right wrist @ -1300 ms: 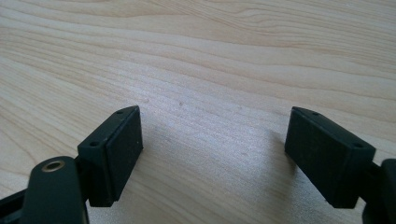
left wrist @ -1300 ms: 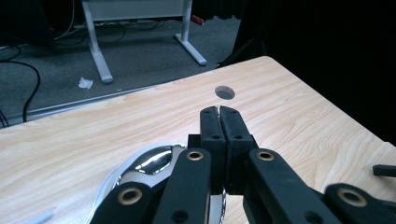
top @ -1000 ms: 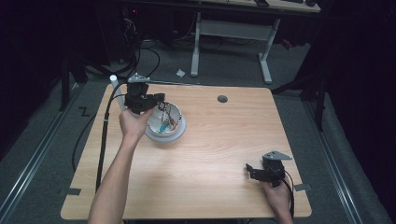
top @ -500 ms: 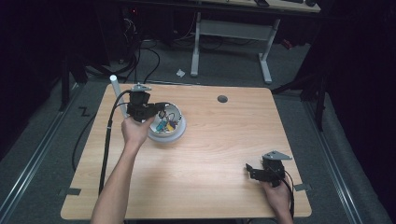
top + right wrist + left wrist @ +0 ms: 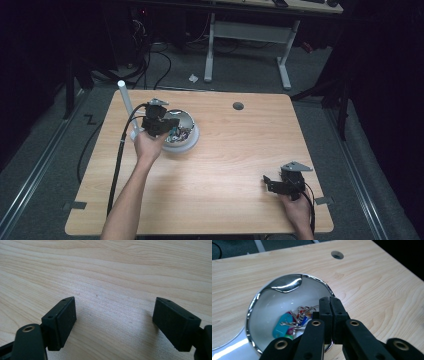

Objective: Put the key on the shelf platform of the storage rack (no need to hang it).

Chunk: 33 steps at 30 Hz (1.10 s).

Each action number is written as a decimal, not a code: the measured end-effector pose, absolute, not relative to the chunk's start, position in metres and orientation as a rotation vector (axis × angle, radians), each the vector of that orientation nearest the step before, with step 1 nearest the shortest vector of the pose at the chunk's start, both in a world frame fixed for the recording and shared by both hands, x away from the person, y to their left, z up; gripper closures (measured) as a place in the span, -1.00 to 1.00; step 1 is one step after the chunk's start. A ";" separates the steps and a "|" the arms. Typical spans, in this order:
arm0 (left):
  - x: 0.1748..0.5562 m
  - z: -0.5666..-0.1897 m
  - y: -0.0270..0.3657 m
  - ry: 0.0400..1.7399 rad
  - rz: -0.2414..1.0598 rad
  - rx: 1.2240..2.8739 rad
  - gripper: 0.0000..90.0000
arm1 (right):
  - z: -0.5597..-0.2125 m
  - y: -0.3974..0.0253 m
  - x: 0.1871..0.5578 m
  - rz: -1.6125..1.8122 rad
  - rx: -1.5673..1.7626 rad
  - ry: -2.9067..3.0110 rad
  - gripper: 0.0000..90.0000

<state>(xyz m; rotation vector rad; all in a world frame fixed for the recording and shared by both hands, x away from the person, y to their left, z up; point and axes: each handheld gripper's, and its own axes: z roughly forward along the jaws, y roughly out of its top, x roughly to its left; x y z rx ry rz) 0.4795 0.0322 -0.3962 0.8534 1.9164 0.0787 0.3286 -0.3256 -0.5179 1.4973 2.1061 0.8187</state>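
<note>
A shiny metal bowl [image 5: 193,136] [image 5: 251,305] stands on the left part of the wooden table [image 5: 235,150]. In it lies a bunch of keys [image 5: 177,133] with a teal tag [image 5: 282,326] and metal rings. My left gripper [image 5: 174,123] [image 5: 329,300] reaches over the bowl's near rim, jaws pressed together. A wire ring of the bunch runs up to the jaw tips and seems pinched there. Low over bare wood near the front right corner, my right gripper [image 5: 268,181] [image 5: 113,315] has its jaws wide apart, holding nothing.
A white upright post [image 5: 125,100] stands just left of the bowl. A round cable hole [image 5: 238,106] [image 5: 337,255] is in the table's far middle. The left gripper's cable [image 5: 120,155] trails down the left side. Desk legs and cables lie on the floor beyond.
My left gripper has come nearer and lower, from the bowl's far left rim down over the bowl. The right gripper has stayed put.
</note>
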 end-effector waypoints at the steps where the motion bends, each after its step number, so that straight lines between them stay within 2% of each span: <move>1: 0.479 -0.399 0.030 1.923 0.085 0.861 0.98 | -0.518 -0.326 0.329 0.819 1.497 2.106 -0.58; 11: 0.483 -0.420 0.019 1.953 0.122 0.902 0.97 | -0.518 -0.326 0.329 0.820 1.496 2.106 -0.58; 20: 0.484 -0.433 0.024 1.984 0.113 0.866 0.96 | -0.518 -0.326 0.329 0.822 1.495 2.106 -0.58; 26: 0.482 -0.433 0.027 1.971 0.121 0.861 0.66 | -0.518 -0.326 0.329 0.821 1.496 2.106 -0.58; 27: 0.481 -0.432 0.027 1.961 0.135 0.863 0.66 | -0.518 -0.326 0.329 0.821 1.496 2.106 -0.58; 28: 0.479 -0.429 0.027 1.951 0.151 0.844 0.49 | -0.518 -0.326 0.329 0.821 1.495 2.106 -0.58; 30: 0.477 -0.426 0.028 1.930 0.157 0.841 0.43 | -0.518 -0.326 0.329 0.821 1.496 2.106 -0.58; 31: 0.474 -0.421 0.028 1.919 0.159 0.824 0.31 | -0.518 -0.326 0.329 0.820 1.496 2.107 -0.58; 33: 0.472 -0.417 0.030 1.909 0.155 0.814 0.23 | -0.518 -0.326 0.328 0.819 1.498 2.107 -0.58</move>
